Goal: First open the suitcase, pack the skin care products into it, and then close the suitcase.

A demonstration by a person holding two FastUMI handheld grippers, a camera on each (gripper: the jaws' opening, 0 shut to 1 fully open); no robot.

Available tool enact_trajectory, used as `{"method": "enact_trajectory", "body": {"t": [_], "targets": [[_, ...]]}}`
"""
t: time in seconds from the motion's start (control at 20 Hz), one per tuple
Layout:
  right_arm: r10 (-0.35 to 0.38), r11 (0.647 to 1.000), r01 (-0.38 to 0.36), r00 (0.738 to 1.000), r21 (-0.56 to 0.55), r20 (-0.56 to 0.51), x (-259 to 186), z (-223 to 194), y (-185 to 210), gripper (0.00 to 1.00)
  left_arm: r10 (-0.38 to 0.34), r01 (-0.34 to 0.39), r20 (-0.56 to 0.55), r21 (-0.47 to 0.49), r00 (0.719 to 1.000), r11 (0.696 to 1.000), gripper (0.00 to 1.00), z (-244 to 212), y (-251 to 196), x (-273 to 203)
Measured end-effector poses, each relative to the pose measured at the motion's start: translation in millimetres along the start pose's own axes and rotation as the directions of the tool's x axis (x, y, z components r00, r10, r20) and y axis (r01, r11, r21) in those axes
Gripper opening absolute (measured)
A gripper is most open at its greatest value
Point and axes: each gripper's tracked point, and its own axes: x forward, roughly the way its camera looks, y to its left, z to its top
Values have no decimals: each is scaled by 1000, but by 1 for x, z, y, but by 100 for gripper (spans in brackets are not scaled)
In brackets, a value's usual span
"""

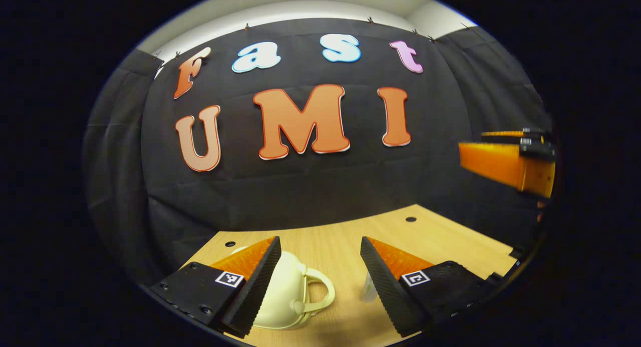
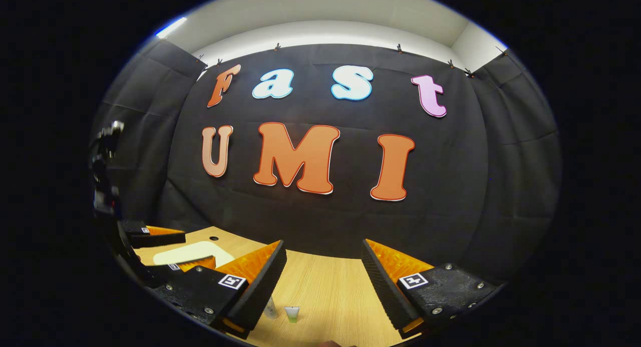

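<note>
A small cream suitcase [image 1: 285, 297] with a looped handle lies closed on the wooden table, low in the left gripper view, partly behind my left finger. My left gripper [image 1: 320, 242] hangs open above the table with nothing between its fingers. A clear bottle [image 1: 369, 289] peeks out beside its right finger. My right gripper [image 2: 323, 243] is open and empty too. Below it stand a small green-and-white tube [image 2: 292, 314] and a clear bottle [image 2: 270, 308]. In the right gripper view the left gripper [image 2: 175, 247] shows at the far left over the cream suitcase [image 2: 193, 252].
The wooden table [image 1: 450, 237] has small dark holes near its back edge and ends against the black cloth wall. An orange finger of the right gripper [image 1: 496, 161] juts in at the right of the left gripper view. Bare wood [image 2: 330, 282] lies between my right fingers.
</note>
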Motion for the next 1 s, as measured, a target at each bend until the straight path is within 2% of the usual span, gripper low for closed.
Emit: {"method": "enact_trajectory", "body": {"t": [0.25,0.45,0.55,0.65,0.75,0.85,0.95,1.0], "targets": [[-31,999,31,999,-6,-17,4,-10,-20,95,-5,29,-153,152,988,988,97,-81,-12,26],[-69,997,69,998,-20,-12,4,-12,-45,95,-17,80,-205,303,979,950,96,-111,-18,45],[-93,995,93,995,-28,-18,4,-14,-59,95,-23,121,-255,376,967,919,95,-131,-22,51],[-117,993,116,993,-33,-28,2,-19,-73,95,-4,136,-282,451,959,882,90,-145,-19,57],[-137,990,136,990,-30,-41,1,-24,-85,95,1,161,-306,504,952,848,88,-154,-20,57],[-147,989,146,988,-25,-51,3,-28,-89,95,7,185,-325,555,946,811,81,-162,-20,60],[-152,988,151,987,-30,-53,3,-31,-93,95,21,204,-348,595,937,777,80,-176,-20,59],[-150,988,149,987,-33,-57,3,-33,-94,95,47,201,-358,622,932,757,78,-181,-16,63]]}}
